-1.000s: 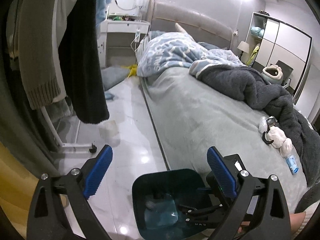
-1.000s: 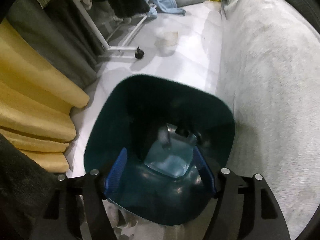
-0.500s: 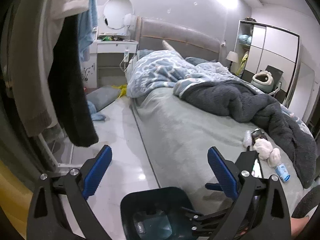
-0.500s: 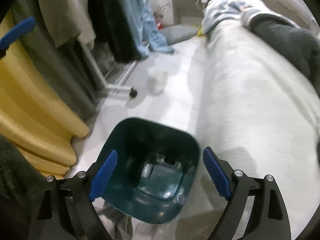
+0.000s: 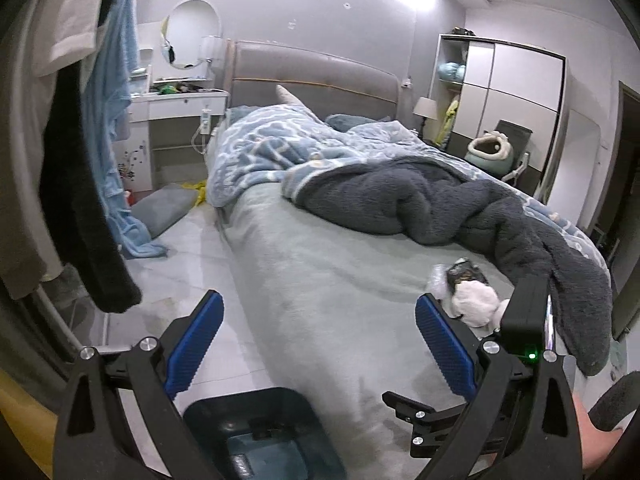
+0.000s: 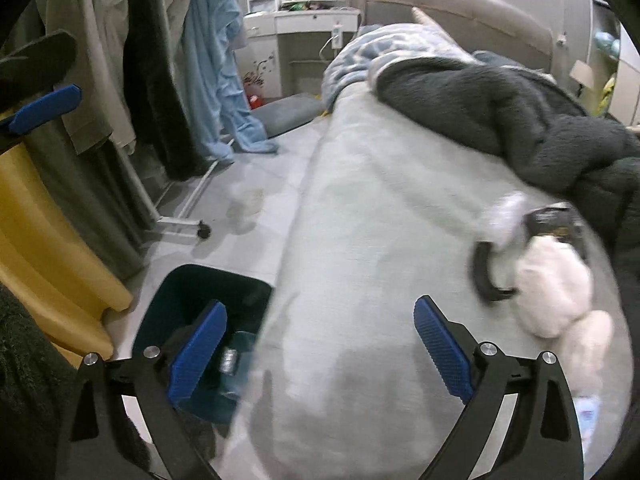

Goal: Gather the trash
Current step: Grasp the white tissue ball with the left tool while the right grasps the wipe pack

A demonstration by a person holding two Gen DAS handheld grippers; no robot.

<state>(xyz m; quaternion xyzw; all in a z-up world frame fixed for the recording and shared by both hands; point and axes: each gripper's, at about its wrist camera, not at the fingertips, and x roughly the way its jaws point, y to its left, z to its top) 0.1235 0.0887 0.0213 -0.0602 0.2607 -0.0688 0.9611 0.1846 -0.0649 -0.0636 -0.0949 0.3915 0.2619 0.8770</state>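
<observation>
A dark teal bin (image 6: 192, 300) stands on the floor against the bed, with a clear plastic piece (image 6: 236, 360) lying inside. My right gripper (image 6: 320, 348) hovers over the bed's edge above it, jaws still opening, nothing between them. On the pale green bedspread lies a trash pile: white crumpled tissues (image 6: 552, 292), a dark wrapper (image 6: 556, 220) and a black ring (image 6: 484, 276). In the left wrist view my left gripper (image 5: 320, 346) is open and holds nothing, above the bin (image 5: 260, 432), with the tissues (image 5: 476, 304) and wrapper (image 5: 466, 276) ahead to the right.
A clothes rack with hanging garments (image 5: 80, 200) and a yellow curtain (image 6: 44, 248) line the left. A dark fleece blanket (image 5: 460, 208) and blue duvet (image 5: 272, 148) cover the far bed. A grey cushion (image 5: 164, 208) lies on the floor. A small blue-labelled packet (image 6: 588, 408) lies by the pile.
My right gripper has come up out of the bin with its jaws widening, leaving the clear plastic piece inside. Both views have lifted from the bin toward the bed and the trash pile.
</observation>
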